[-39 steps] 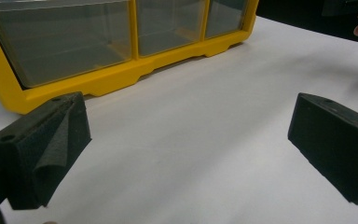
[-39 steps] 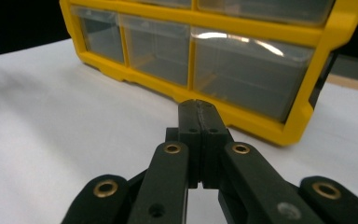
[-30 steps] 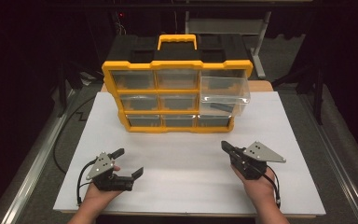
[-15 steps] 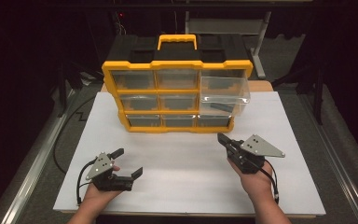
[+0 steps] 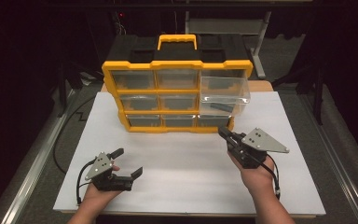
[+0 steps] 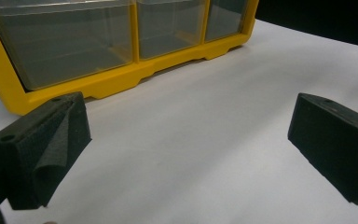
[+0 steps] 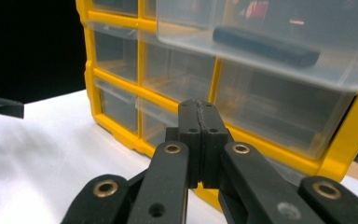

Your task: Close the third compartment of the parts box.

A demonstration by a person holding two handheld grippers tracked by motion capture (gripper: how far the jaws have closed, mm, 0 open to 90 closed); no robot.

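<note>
- My right gripper point(image 5: 224, 134) has its jaws pressed together with nothing between them; in the right gripper view the two black pads meet flat at the tip point(image 7: 203, 140).
- It hangs above the white table top point(image 5: 191, 163), just in front of the lower right corner of the yellow drawer organizer point(image 5: 177, 95), apart from it and pointing toward it.
- The organizer stands upright at the far side of the table, three rows of three clear drawers, with a yellow carry handle point(image 5: 177, 39) on top.
- The top right drawer point(image 5: 224, 95) is pulled out toward me and overhangs the two drawers below it.
- A dark, long object point(image 7: 265, 45) lies on that drawer's floor; I cannot tell what it is.
- My left gripper point(image 5: 129, 163) sits low near the table's near left edge, jaws wide apart and empty.
- In the left gripper view its two foam pads point(image 6: 51, 144) frame bare white table, with the organizer's bottom row of drawers beyond.
</note>
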